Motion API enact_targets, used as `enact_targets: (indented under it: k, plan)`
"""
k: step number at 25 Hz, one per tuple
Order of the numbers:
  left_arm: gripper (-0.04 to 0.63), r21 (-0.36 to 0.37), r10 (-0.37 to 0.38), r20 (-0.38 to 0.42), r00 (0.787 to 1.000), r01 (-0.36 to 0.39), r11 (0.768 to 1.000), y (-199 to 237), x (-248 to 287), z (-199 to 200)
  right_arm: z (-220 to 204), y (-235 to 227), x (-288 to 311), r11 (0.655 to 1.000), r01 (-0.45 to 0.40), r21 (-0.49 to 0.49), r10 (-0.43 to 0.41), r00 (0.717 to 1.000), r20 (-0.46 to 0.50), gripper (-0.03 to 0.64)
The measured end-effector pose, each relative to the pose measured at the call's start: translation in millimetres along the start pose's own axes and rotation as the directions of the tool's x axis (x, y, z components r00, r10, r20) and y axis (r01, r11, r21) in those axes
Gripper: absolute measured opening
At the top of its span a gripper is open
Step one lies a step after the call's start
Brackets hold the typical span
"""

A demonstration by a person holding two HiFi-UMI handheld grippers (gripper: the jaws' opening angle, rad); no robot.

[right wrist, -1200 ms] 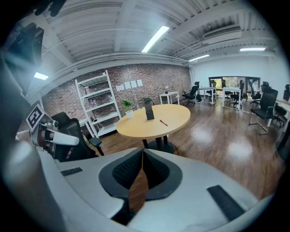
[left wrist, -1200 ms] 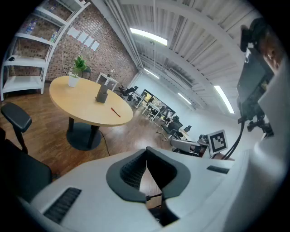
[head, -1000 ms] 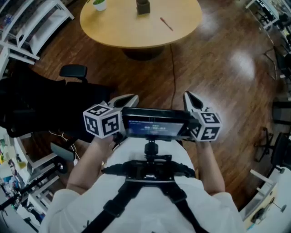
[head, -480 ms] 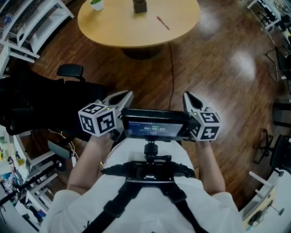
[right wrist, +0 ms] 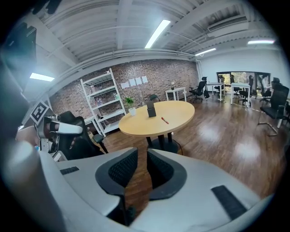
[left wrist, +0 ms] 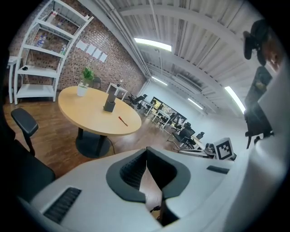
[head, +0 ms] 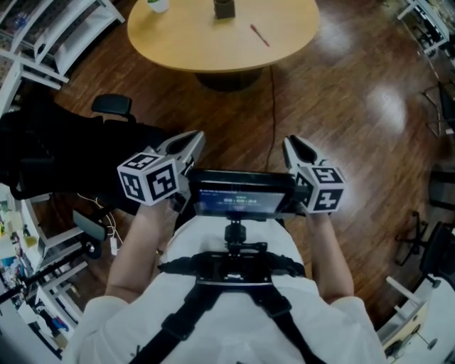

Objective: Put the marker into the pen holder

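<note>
A red marker lies on the round wooden table, far ahead of both grippers. A dark pen holder stands upright on the table just beyond the marker. My left gripper is held over the floor at chest height; its tips meet with nothing between them. My right gripper is level with it; its jaws have just been opening and stand slightly apart, empty. In the left gripper view the marker and holder sit well beyond the jaws. The right gripper view also shows the marker and holder.
A small potted plant stands at the table's left. A black office chair and white shelving are at the left. A cable runs across the wooden floor from the table base. A screen sits between the grippers.
The left gripper has drifted left and a little toward the table. The right gripper has edged forward slightly. The table has shifted a bit in the head view.
</note>
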State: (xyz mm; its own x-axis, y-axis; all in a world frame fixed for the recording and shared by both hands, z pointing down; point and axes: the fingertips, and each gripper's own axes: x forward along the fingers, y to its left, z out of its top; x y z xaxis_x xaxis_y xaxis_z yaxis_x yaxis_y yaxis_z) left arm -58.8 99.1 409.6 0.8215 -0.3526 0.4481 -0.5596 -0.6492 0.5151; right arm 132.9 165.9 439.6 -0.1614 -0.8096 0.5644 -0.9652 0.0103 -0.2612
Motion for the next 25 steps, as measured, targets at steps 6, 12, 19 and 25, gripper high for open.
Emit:
enact_targets:
  k: [6, 12, 19, 25]
  plan:
    - [0.000, 0.001, 0.016, 0.009, 1.000, -0.016, 1.000, -0.9, 3.0, 3.3, 4.6, -1.0, 5.2, 0.999, -0.037, 0.007, 0.037, 0.999, -0.001, 0.104]
    - [0.000, 0.001, 0.025, 0.003, 1.000, -0.025, 1.000, 3.9, 5.1, 2.7, 5.5, 2.8, 13.4, 0.998, -0.058, 0.013, 0.058, 0.998, 0.004, 0.104]
    - [0.000, 0.030, 0.010, -0.011, 1.000, -0.010, 1.000, -12.8, 15.7, 7.6, 5.0, -11.8, 14.3, 0.997, -0.058, 0.048, 0.058, 0.998, 0.009, 0.106]
    - [0.000, 0.041, 0.002, -0.010, 1.000, -0.001, 0.999, -15.0, 20.0, 15.0, 7.4, -9.0, 22.7, 0.996, -0.071, 0.055, 0.072, 0.997, -0.002, 0.105]
